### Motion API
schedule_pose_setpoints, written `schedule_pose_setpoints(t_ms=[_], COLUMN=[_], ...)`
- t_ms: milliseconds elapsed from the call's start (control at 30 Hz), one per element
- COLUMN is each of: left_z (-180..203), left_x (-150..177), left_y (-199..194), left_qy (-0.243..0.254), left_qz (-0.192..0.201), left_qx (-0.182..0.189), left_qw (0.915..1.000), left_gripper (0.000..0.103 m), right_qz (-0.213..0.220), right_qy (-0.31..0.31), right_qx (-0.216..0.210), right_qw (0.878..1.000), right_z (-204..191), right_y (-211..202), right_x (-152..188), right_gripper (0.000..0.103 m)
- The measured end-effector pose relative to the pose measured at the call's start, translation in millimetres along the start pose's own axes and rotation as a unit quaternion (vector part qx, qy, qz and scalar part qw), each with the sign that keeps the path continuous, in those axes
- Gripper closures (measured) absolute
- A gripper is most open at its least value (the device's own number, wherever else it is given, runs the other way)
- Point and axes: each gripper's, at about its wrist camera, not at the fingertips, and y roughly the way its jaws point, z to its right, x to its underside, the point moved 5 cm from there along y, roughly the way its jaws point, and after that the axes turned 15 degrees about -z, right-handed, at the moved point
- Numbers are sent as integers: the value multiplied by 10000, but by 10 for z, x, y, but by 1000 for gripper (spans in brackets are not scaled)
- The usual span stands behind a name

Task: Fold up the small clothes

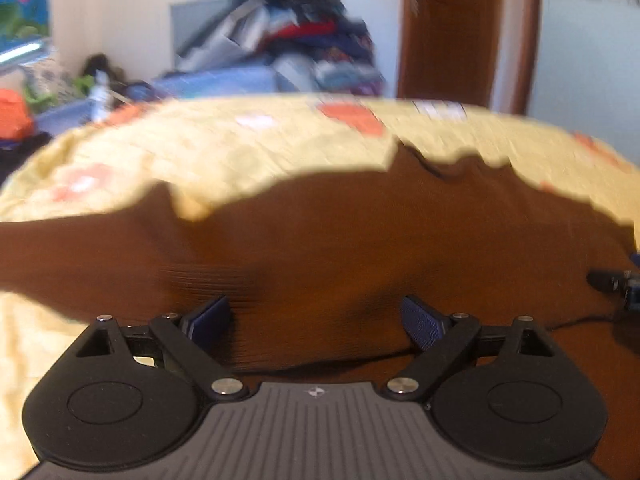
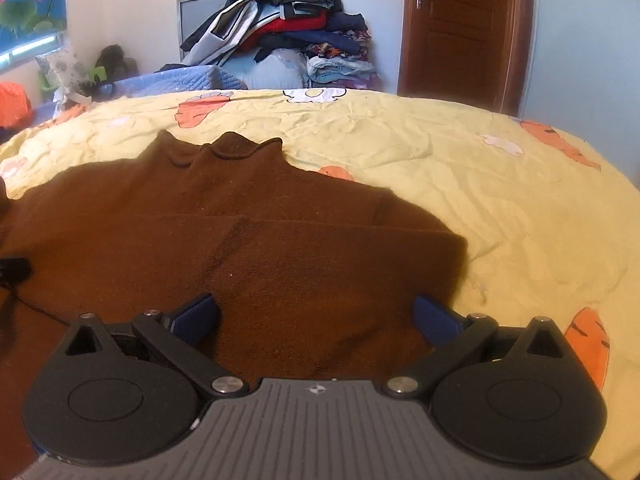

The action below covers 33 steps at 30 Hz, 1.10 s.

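Observation:
A brown knitted sweater (image 2: 248, 248) lies flat on the yellow bedsheet (image 2: 460, 184), collar towards the far side, its right sleeve folded in over the body. My right gripper (image 2: 316, 320) is open and empty, just above the sweater's near right part. My left gripper (image 1: 316, 322) is open and empty over the sweater (image 1: 320, 240); that view is blurred. The other gripper's tip (image 1: 616, 280) shows at the right edge of the left wrist view.
The bed carries a yellow sheet with orange carrot prints. Beyond its far edge a tall pile of clothes (image 2: 288, 28) rests against the wall. A brown door (image 2: 460, 28) stands at the right. An orange object (image 2: 14, 108) sits at the far left.

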Motion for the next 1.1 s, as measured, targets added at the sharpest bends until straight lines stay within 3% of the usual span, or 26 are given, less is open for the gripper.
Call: schedule_pose_setpoints(t_ms=[67, 133, 200, 267, 333, 400, 433, 467, 500, 633, 700, 867, 900, 933, 1033, 1100], left_z=[-349, -865, -1518, -2245, -2886, -3387, -3556, -3686, -3755, -3955, -3973, -3991, -3993, -3984, -3867, -3665], left_x=[36, 70, 96, 176, 274, 357, 372, 370, 345, 211, 145, 104, 89, 81, 20, -106], left_y=[-246, -410, -444, -403, -343, -244, -188, -136, -107, -10, 92, 186, 212, 216, 83, -136], left_qy=[-505, -1231, -2226, -3406, -4455, -5194, -5402, -5529, -5599, -5648, -5652, -5580, -5553, -5508, -5260, -4912], left_qz=[427, 655, 665, 604, 699, 788, 815, 839, 891, 1109, 1073, 819, 759, 702, 657, 898], left_qx=[144, 193, 211, 354, 689, 1088, 1287, 1408, 1412, 1272, 1256, 1164, 1091, 990, 504, 339], left_qw=[9977, 9900, 9724, 9376, 8899, 8439, 8277, 8170, 8116, 8078, 8083, 8176, 8210, 8258, 8465, 8658], left_gripper=[9, 8, 8, 8, 9, 9, 9, 9, 9, 17, 26, 74, 82, 95, 98, 99], right_qz=[18, 41, 54, 57, 61, 64, 68, 71, 72, 73, 72, 74, 75, 75, 76, 80], right_qy=[16, 13, 23, 22, 27, 27, 29, 31, 32, 34, 30, 30, 30, 31, 32, 37], right_qx=[-16, -2, -9, -14, -10, -3, 2, 7, 12, 11, 12, 10, 11, 10, 7, 3], right_qw=[10000, 10000, 10000, 10000, 10000, 10000, 10000, 10000, 10000, 10000, 10000, 10000, 10000, 10000, 10000, 10000], right_z=[-4, 3, 16, 19, 21, 19, 18, 14, 11, 12, 14, 14, 15, 14, 17, 20], right_y=[-9, -23, -23, -23, -18, -19, -19, -19, -18, -15, -18, -17, -19, -18, -18, -19], right_x=[-1, 0, 3, 10, 7, 9, 9, 11, 11, 11, 12, 13, 14, 14, 13, 12], right_gripper=[0, 0, 0, 0, 0, 0, 0, 0, 0, 0, 0, 0, 0, 0, 0, 0])
